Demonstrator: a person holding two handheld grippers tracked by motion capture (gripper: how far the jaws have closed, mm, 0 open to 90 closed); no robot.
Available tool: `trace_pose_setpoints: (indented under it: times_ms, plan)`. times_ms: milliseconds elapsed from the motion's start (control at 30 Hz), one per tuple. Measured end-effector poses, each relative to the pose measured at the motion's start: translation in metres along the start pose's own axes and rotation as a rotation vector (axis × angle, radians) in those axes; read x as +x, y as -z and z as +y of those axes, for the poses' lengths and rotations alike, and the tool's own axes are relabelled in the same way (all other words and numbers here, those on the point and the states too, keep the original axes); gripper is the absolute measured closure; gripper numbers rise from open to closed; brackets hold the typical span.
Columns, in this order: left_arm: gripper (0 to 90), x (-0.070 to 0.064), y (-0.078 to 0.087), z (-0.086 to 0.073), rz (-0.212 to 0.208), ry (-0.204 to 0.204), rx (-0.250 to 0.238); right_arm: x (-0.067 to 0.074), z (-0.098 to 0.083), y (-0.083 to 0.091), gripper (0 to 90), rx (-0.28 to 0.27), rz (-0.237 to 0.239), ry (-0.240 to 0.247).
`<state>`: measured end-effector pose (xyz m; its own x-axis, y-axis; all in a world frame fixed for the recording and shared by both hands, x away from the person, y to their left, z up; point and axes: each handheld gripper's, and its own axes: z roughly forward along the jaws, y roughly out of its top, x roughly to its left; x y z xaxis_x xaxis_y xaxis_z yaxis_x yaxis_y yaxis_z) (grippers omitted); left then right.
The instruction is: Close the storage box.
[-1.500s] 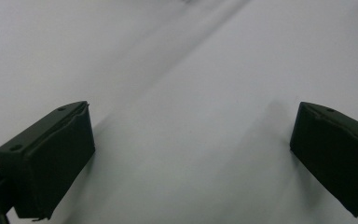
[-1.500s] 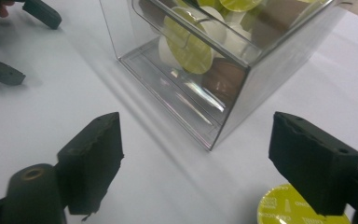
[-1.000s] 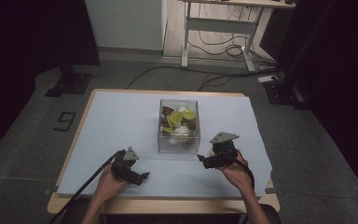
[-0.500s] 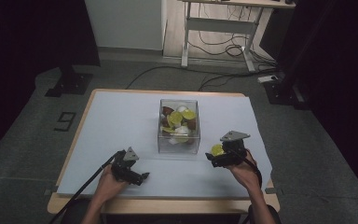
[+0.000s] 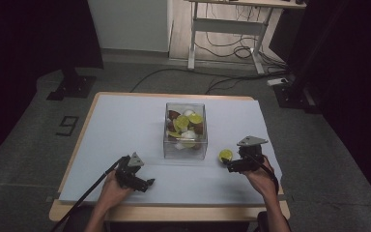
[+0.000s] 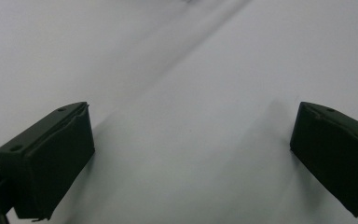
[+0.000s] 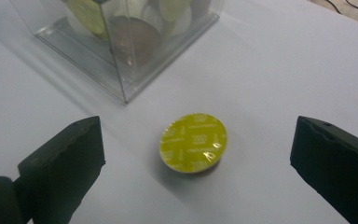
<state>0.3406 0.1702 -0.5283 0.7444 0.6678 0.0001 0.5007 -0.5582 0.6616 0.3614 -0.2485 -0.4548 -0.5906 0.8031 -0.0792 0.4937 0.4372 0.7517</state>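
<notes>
- The contents of the clear plastic box (image 5: 185,131) are hard to make out: in the high view only a jumble of yellow-green, brown and white rounds is seen, and in the right gripper view the box (image 7: 121,42) is cut off by the top edge, its contents blurred behind the walls.
- The fine print on the capsule's foil lid is too small to be read.
- In the left gripper view nothing but pale, blurred table cover (image 6: 205,93) is seen between the jaws.
- The yellow-green capsule (image 7: 193,142) is shown as a round, flat-topped pod with a shiny foil lid bearing rows of small marks; it lies lid-up on the white cover.
- The capsule (image 5: 225,155) is found on the table just beside the box's near right corner, apart from it.
- The right gripper (image 5: 228,166) is held with its jaws wide apart, having just been opening; the capsule lies between and a little beyond the jaws, untouched by either pad.
- The left gripper (image 5: 149,182) is rested near the table's front edge, well apart from the box, its jaws spread wide with nothing between them.
</notes>
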Motion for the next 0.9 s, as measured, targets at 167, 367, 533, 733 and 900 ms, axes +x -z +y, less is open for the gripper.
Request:
trace_pose_setpoints:
  times_ms: [167, 367, 533, 733, 900]
  plan:
    - [0.0, 0.0, 0.0, 0.0, 0.0, 0.0, 0.0, -0.007, -0.007, 0.001, 2.9, 0.006, -0.013, -0.016]
    - [0.0, 0.0, 0.0, 0.0, 0.001, 0.0, 0.0, -0.014, -0.018, 0.002, 2.9, 0.006, -0.011, -0.054]
    - [0.0, 0.0, 0.0, 0.0, 0.001, 0.0, 0.0, -0.019, -0.026, -0.001, 2.9, 0.016, -0.011, -0.073]
    - [0.0, 0.0, 0.0, 0.0, 0.001, 0.001, 0.0, -0.022, -0.038, -0.006, 2.9, 0.031, -0.007, -0.092]
    - [0.0, 0.0, 0.0, 0.0, 0.002, 0.001, 0.0, -0.022, -0.046, -0.012, 2.6, 0.053, 0.009, -0.097]
